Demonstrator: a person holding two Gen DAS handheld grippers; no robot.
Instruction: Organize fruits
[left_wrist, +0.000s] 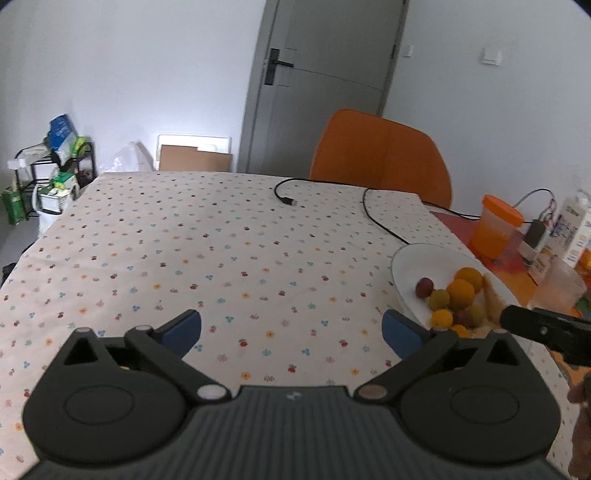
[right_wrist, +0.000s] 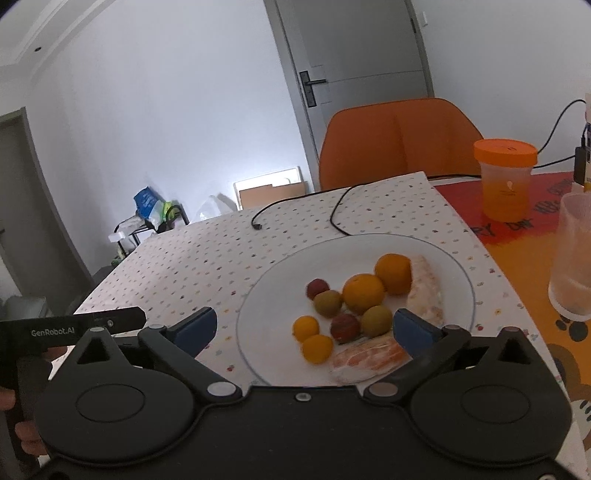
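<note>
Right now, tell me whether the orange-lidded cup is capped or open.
Capped. The orange-lidded cup stands upright on the red mat, its orange lid seated flat on top, orange liquid visible inside.

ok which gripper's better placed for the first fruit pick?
Right. The right gripper is open right over the plate, fruit between its fingers. The left gripper faces bare tablecloth, plate off to its side.

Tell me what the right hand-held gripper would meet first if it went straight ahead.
Probably the white plate and its fruit: the right hand-held gripper is open, with a dark red plum roughly centred between its fingers. Depth is uncertain.
</note>
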